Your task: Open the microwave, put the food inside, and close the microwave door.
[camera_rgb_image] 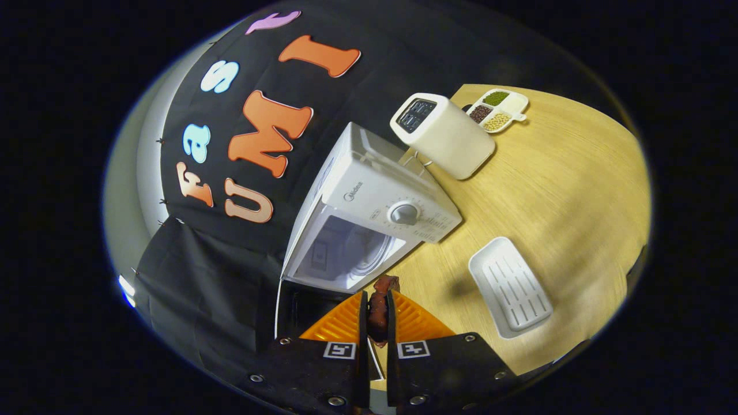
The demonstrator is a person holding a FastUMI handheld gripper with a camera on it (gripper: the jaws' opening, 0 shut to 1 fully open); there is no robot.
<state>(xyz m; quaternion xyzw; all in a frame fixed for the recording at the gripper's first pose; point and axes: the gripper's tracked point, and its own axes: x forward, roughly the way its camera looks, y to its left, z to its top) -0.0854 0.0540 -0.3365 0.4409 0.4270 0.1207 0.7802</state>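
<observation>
My gripper [377, 305] is shut on a reddish-brown piece of food [381, 291] that sticks out between and just past the fingertips. Just ahead of the fingers stands the white microwave [375, 196] with its door [300, 314] swung open toward me, dark and lying low beside the fingers. The lit white cavity [346, 253] shows its round turntable. A grey dial [405, 214] sits on the control panel. The whole view is rolled, so the microwave looks tilted.
A white ribbed tray [510, 286] lies on the wooden table [565, 184] beside the fingers. Beyond the microwave stands a white toaster [443, 135], and past it a small divided dish of beans and grains [497, 109].
</observation>
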